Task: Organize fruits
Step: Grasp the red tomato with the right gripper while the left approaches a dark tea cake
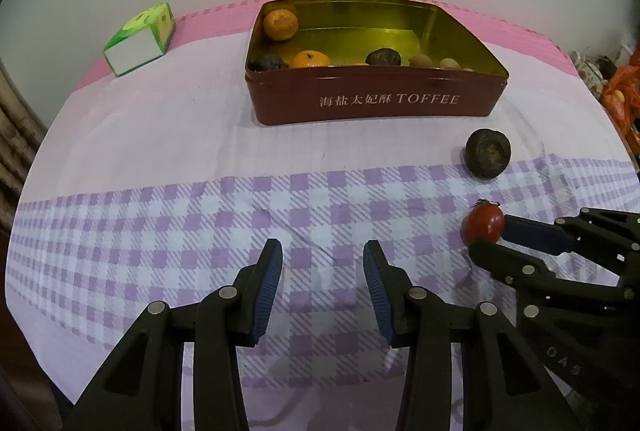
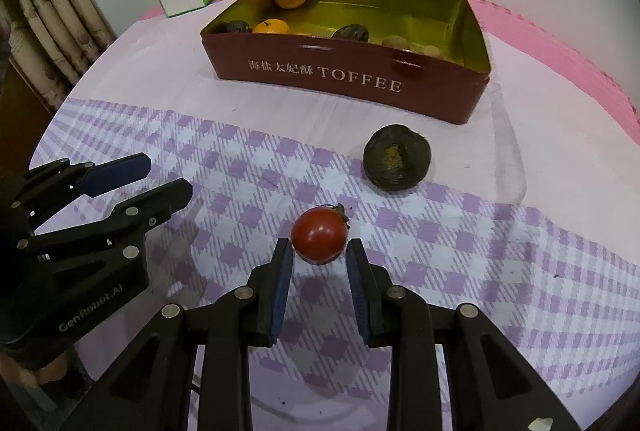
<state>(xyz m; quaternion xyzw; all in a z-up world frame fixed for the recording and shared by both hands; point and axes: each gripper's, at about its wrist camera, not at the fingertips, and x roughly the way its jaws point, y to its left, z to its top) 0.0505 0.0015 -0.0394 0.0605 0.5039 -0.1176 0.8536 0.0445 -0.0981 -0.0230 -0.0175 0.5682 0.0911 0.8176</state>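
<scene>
Pickup step was in hand; right gripper stood narrowly parted around tomato, unclamped; left gripper gaped wide, empty; next: squeeze, carry to tin

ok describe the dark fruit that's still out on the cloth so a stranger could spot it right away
Start at the red TOFFEE tin on the checked cloth. Just in front of its right end, outside the tin, sits the dark wrinkled fruit. It is near-black and dull, unlike the smaller glossy red tomato lying nearer, at the right gripper with its open jaws.
</scene>
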